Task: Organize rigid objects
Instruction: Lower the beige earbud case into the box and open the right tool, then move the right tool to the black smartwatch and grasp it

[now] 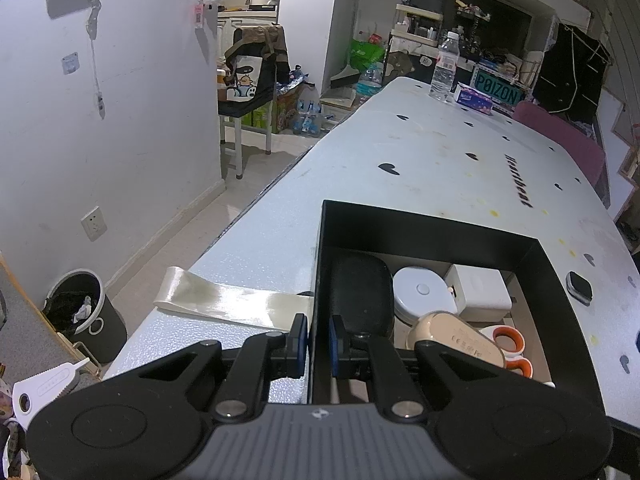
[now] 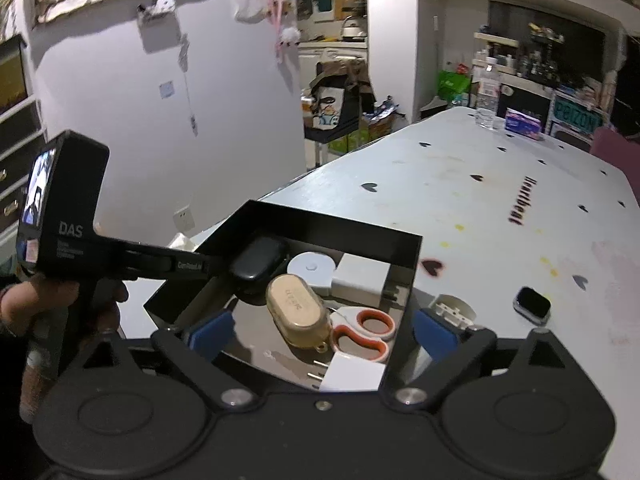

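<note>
From the left wrist view, the left gripper (image 1: 318,344) pinches the near-left wall of the black box (image 1: 556,276), one blue pad outside and one inside, and its body hides the box's near corner. A waste bin (image 1: 86,314) stands on the floor at far left, and a strip of clear tape (image 1: 224,300) lies on the worktop (image 1: 432,160) just beside the box. Inside lie a black case (image 1: 362,292), a round white tape measure (image 1: 420,292), a white charger (image 1: 478,290), a beige case (image 1: 456,338) and orange-handled scissors (image 1: 510,346), partly covered. A smartwatch (image 1: 579,287) lies outside, to the right. In the right wrist view, the right gripper (image 2: 322,330) hovers over the box, spread wide and holding nothing; a second white plug (image 2: 352,374) is half hidden by it.
</note>
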Demonstrator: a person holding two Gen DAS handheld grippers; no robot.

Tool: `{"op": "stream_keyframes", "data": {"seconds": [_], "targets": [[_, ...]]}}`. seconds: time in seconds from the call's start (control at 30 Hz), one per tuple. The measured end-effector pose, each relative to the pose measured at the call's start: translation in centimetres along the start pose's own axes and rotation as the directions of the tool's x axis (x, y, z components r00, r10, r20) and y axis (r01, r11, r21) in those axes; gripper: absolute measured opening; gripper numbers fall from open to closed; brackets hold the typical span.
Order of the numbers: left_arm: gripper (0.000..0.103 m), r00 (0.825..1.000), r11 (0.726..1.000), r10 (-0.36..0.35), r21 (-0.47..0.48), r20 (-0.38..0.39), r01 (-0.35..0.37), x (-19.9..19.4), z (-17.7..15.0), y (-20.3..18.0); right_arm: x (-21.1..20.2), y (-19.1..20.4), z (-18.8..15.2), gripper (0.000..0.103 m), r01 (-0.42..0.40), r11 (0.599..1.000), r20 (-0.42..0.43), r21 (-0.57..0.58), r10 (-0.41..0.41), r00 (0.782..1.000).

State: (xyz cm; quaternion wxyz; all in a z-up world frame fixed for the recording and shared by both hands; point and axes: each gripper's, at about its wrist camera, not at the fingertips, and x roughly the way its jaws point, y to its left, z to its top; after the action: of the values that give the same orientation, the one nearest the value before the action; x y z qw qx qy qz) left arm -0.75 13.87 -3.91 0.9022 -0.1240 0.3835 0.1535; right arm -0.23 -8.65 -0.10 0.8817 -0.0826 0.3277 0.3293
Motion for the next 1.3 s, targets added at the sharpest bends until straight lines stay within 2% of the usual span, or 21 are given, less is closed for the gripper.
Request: {"op": "stream_keyframes", "data": {"seconds": [0.2, 0.5, 0.63, 0.73, 0.83, 0.93, 1.1, 1.2, 1.3], "targets": [[0.006, 1.000, 0.999, 0.024, 0.020, 0.008, -0.024, -0.2, -0.2, -0.3, -0.1, -0.9, -0.7, 0.098, 0.044, 0.998, 0.007, 0.042, -0.044, 0.999], [0.006, 0.998, 0.996, 0.065, 0.060, 0.026, -0.066, -0.2, -0.5, -1.0, -0.5, -3.4, -1.6, 0.098, 0.056, 0.988, 0.044, 0.142, -0.063, 0.997], [0.006, 0.997, 0.995, 0.076, 0.070, 0.030, -0.078, -0.1, -0.6, -1.2, -0.7, -5.5, -1.7, 0.098, 0.091, 0.975, 0.070, 0.200, -0.107, 0.992], [0.006, 0.996, 0.994, 0.082, 0.074, 0.032, -0.084, -0.1, -0.7, -1.3, -0.6, -7.9, -2.0, 0.098, 0.147, 0.954, 0.092, 0.260, -0.176, 0.980], [0.006, 0.996, 0.993, 0.088, 0.080, 0.034, -0.091, -0.1, -0.7, -1.4, 0.0, -11.0, -2.5, 0.098, 0.233, 0.914, 0.108, 0.332, -0.282, 0.953], [0.006, 0.995, 0.992, 0.093, 0.083, 0.037, -0.096, 0.0, -0.8, -1.5, 1.6, -14.0, -2.9, 0.094, 0.288, 0.875, 0.087, 0.388, -0.346, 0.934], [0.006, 0.994, 0.991, 0.102, 0.086, 0.040, -0.105, 0.0, -0.9, -1.7, 4.7, -17.7, -3.4, 0.091, 0.312, 0.821, 0.009, 0.478, -0.360, 0.933], [0.006, 0.993, 0.989, 0.108, 0.095, 0.043, -0.112, 0.0, -0.9, -1.8, 6.0, -18.3, -2.7, 0.091, 0.301, 0.815, 0.016, 0.495, -0.355, 0.935], [0.007, 0.993, 0.989, 0.108, 0.094, 0.042, -0.111, 0.1, -1.0, -1.8, 7.9, -18.1, -1.6, 0.091, 0.322, 0.816, -0.001, 0.480, -0.367, 0.930]]}}
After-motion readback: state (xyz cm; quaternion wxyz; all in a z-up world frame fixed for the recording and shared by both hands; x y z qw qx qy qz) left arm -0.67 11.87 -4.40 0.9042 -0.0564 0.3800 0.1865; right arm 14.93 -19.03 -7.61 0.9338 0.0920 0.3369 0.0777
